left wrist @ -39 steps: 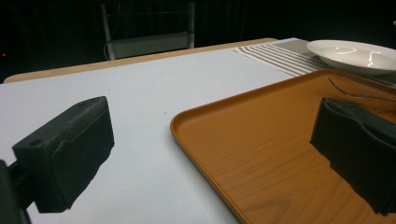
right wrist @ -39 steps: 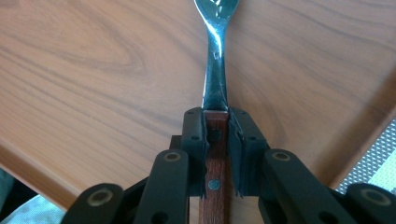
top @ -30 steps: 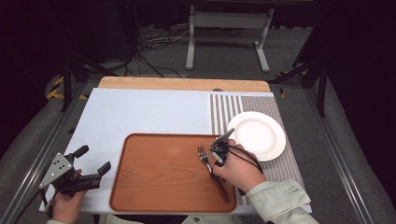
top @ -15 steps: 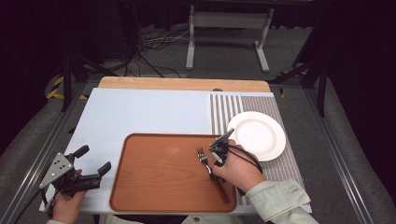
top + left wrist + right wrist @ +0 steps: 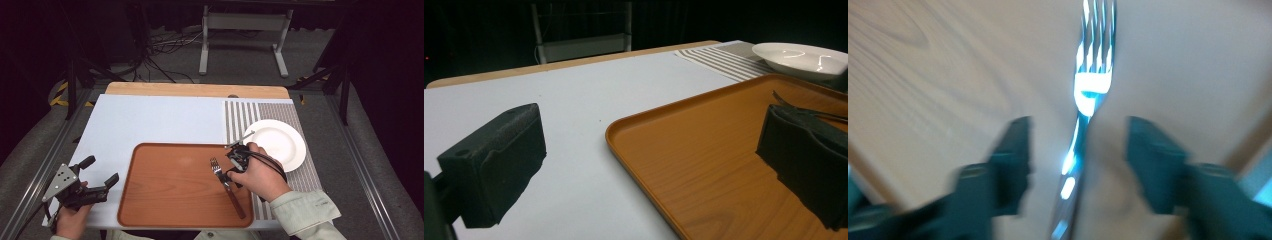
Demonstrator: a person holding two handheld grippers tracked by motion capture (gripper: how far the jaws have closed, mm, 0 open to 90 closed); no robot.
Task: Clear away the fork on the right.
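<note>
A fork with a metal head and a dark wooden handle lies flat on the brown tray, tines toward the far side. My right gripper points down over its neck. In the right gripper view the fork runs between the two fingers, which stand apart from it on either side; the jaws have just been opening, and the right gripper is open. My left gripper rests open off the tray's left edge, its jaws straddling the tray's corner, nothing held.
A white plate sits on the striped placemat right of the tray, and shows as the plate beyond the tray's far rim. A pale mat covers the table's left and middle. A wooden strip borders the far edge.
The fork lies in the same spot on the tray. The right hand has barely shifted over it. The left gripper has kept still.
</note>
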